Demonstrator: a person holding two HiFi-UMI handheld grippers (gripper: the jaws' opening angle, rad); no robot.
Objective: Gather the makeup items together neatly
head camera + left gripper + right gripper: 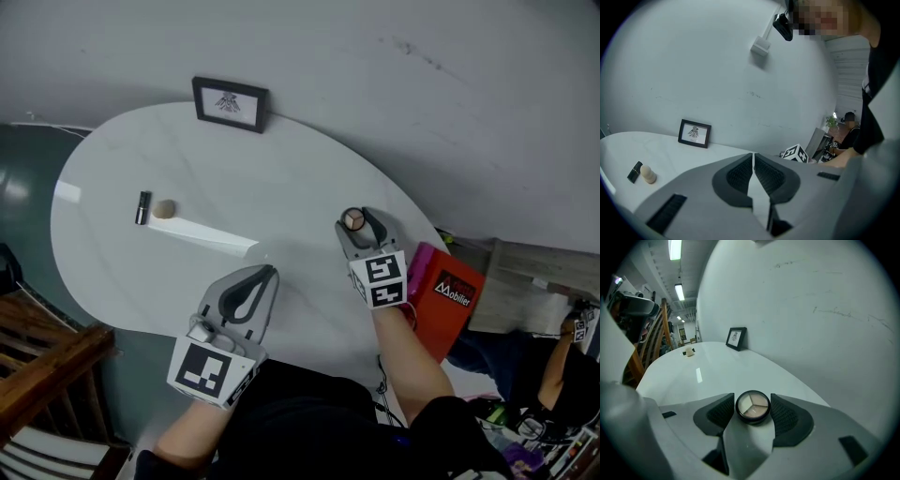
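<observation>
Both forearms extend over the table (281, 178), grippers pitched downward. Left gripper (266, 277): jaws closed, empty. Right gripper (362, 221): jaws spread around the round compact (753, 407) near the table's right edge, pads apparently clear.

The head view looks steeply down on the white table (281, 178), left gripper (269, 273) and right gripper (356, 218), while both gripper views skim low across it toward the wall (422, 56), all sharing the picture frame (231, 104).
</observation>
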